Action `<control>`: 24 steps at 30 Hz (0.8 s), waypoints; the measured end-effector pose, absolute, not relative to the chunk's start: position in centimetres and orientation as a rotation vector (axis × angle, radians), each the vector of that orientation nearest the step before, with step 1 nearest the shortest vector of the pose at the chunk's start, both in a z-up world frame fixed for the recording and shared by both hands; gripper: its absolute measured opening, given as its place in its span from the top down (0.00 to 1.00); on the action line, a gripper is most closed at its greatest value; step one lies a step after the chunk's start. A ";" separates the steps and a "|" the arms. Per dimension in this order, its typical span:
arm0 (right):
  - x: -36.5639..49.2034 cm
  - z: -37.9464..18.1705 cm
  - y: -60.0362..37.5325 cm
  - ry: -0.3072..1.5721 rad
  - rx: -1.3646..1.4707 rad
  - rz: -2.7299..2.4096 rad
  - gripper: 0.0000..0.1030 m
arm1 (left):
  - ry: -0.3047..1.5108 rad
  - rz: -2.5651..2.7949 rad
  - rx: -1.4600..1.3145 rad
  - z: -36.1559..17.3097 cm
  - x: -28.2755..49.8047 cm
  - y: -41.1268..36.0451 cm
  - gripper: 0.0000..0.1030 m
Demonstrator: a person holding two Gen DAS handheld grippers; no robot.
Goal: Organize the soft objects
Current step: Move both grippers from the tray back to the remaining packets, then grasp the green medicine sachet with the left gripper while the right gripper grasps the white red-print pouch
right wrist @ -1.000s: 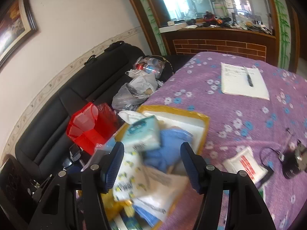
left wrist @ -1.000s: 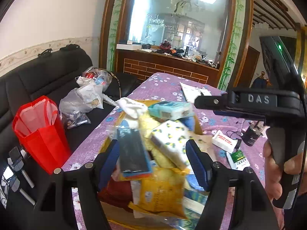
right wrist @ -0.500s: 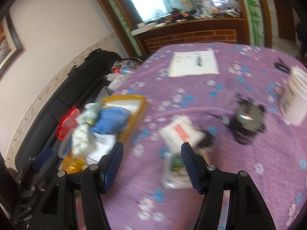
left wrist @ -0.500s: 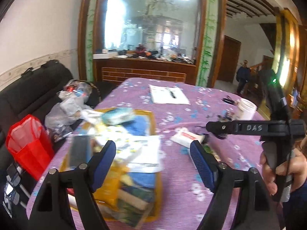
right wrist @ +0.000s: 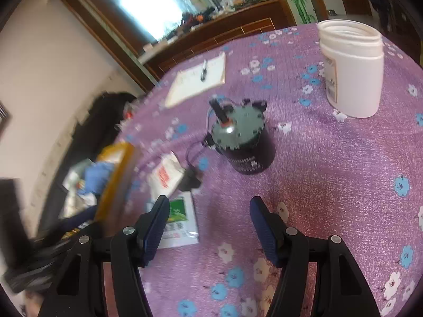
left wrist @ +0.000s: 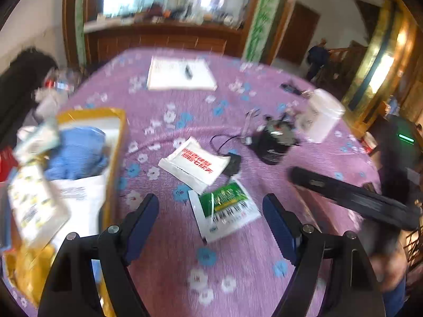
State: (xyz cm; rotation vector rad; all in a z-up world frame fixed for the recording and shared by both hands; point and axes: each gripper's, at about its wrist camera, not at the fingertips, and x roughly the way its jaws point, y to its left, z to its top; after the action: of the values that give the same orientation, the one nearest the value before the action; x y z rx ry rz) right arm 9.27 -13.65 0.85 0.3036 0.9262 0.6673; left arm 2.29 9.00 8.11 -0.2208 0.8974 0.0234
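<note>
Left tongs (left wrist: pixel 211 220): jaws wide, nothing between the pads; they hang over bare purple cloth just short of the green packet.
Right tongs (right wrist: pixel 208 222): jaws wide and empty, above an open stretch of cloth in front of the black canister.
Counter (left wrist: pixel 185 264): covered by a purple flowered cloth; the near middle is free of things.
Yellow tray (left wrist: pixel 119 142): at the counter's left edge, piled with soft goods; its right wall borders the free cloth.
Blue cloth (left wrist: pixel 79 153): bunched in the tray's far half.
Tissue pack (left wrist: pixel 31 203): patterned, tilted on top of the pile at the tray's near left; blurred.
Green packet (left wrist: pixel 224 211): flat on the cloth between tray and canister, its far corner just beside the white packet.
White packet (left wrist: pixel 195 162): red lettering, lying flat beyond the green one.
Black canister (right wrist: pixel 240 142): upright, mid-counter, a thin cable trailing to its left.
White jar (right wrist: pixel 351 71): upright, lidless, near the far right edge, apart from the canister.
Notepad (right wrist: pixel 198 82): near the far edge, a pen on it.
</note>
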 end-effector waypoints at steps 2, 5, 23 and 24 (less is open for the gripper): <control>9.2 1.4 -14.7 0.908 0.337 0.666 0.34 | 0.954 0.019 -0.215 7.0 4.6 9.1 0.22; 9.4 1.5 -15.6 0.908 0.378 0.657 0.33 | 1.047 0.044 -0.186 5.1 7.5 9.3 0.22; 9.2 1.7 -16.1 0.914 0.428 0.669 0.33 | 1.112 0.208 -0.402 2.2 13.6 10.9 0.16; 9.2 1.8 -16.2 0.913 0.429 0.668 0.33 | 1.105 0.215 -0.356 2.1 13.8 10.4 0.16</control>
State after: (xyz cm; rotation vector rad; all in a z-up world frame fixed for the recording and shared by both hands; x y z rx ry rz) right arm 9.22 -16.19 1.75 0.4289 0.9129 0.6679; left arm 13.80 10.37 2.08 -0.3565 1.1055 0.2151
